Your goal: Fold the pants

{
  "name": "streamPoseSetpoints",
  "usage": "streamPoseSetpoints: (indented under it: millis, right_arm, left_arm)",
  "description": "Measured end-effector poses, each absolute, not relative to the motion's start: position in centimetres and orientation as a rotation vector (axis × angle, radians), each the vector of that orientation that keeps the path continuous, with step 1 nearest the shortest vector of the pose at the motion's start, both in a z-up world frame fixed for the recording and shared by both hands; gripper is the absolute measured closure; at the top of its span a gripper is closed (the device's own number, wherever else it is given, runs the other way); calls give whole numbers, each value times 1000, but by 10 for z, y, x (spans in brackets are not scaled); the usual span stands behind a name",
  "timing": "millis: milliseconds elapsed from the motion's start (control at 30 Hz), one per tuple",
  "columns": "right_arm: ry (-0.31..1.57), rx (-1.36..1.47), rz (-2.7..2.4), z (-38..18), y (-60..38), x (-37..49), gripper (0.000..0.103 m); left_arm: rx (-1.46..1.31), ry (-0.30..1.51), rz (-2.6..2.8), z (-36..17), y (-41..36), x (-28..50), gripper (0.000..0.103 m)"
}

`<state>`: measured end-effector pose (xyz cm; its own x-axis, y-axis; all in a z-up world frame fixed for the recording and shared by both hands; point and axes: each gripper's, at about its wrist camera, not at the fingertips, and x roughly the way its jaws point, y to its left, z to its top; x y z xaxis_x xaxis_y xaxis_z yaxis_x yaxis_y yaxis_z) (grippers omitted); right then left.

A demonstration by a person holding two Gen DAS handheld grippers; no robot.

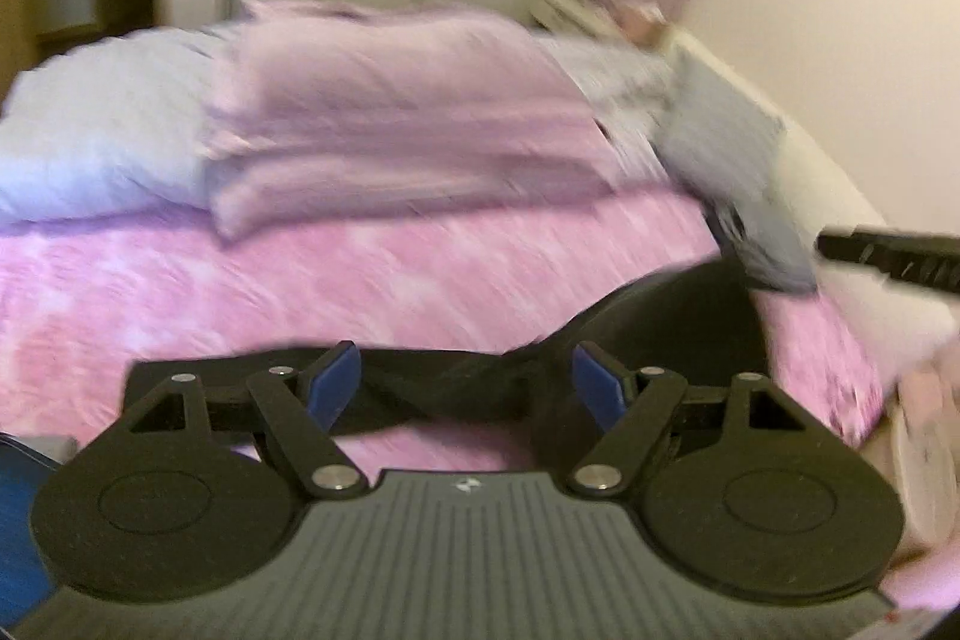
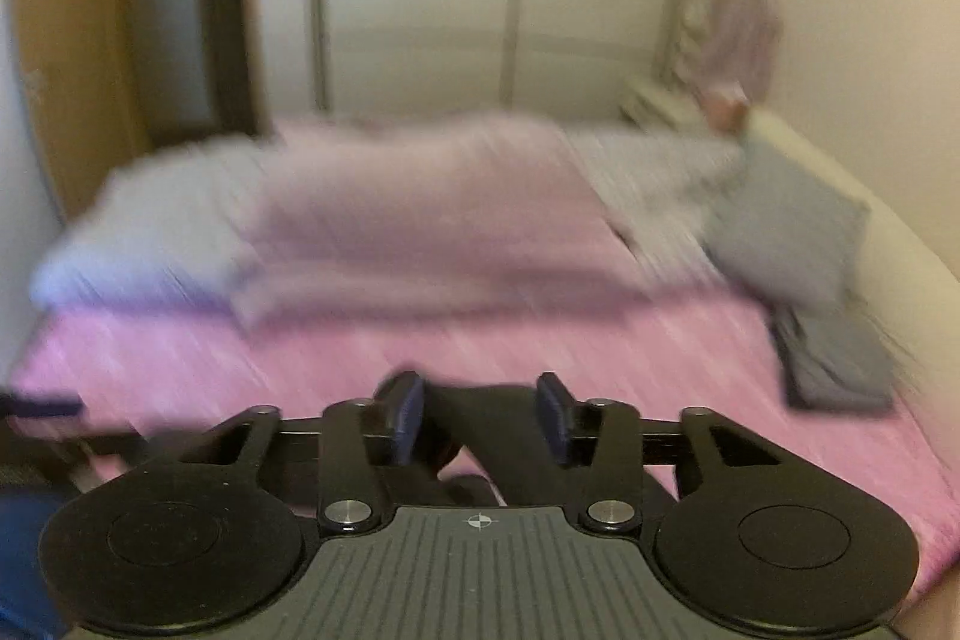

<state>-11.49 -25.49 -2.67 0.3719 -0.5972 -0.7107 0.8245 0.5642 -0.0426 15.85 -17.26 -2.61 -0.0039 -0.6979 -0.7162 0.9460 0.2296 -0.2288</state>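
The black pants (image 1: pixel 654 304) lie across the pink bed sheet (image 1: pixel 372 280), just ahead of both grippers. My left gripper (image 1: pixel 467 387) is open wide, its blue pads (image 1: pixel 333 385) on either side of a band of the black cloth. In the right wrist view my right gripper (image 2: pixel 481 418) is open more narrowly, and a strip of the pants (image 2: pixel 480 436) fills the gap between its dark pads (image 2: pixel 408 415). The pads stand apart from each other. Part of the right gripper (image 1: pixel 888 256) shows at the right edge of the left wrist view. Both views are blurred.
A folded lilac duvet (image 1: pixel 390 118) and a pale blue pillow (image 1: pixel 102 142) lie at the far side of the bed. Grey clothes (image 2: pixel 834 340) are heaped at the right, by the white wall (image 2: pixel 840 10). A wardrobe (image 2: pixel 420 10) stands behind. Blue fabric (image 1: pixel 18 520) shows at the lower left.
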Motion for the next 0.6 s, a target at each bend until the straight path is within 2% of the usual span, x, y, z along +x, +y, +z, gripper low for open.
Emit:
streamPoseSetpoints:
  millis: [100, 233, 400, 600]
  right_arm:
    - [821, 443, -976, -71, -258, -173, 57]
    - [876, 505, -951, -93, -252, -239, 57]
    - [917, 556, -913, -111, -232, -262, 57]
    - [914, 597, -905, -116, -201, -264, 57]
  left_arm:
    - [471, 900, -1340, -59, -184, 113, 28]
    - [564, 974, -1313, -95, -178, 71, 28]
    - [680, 1017, -1287, -113, -163, 30, 28]
    - [785, 985, -1345, -114, -150, 0, 28]
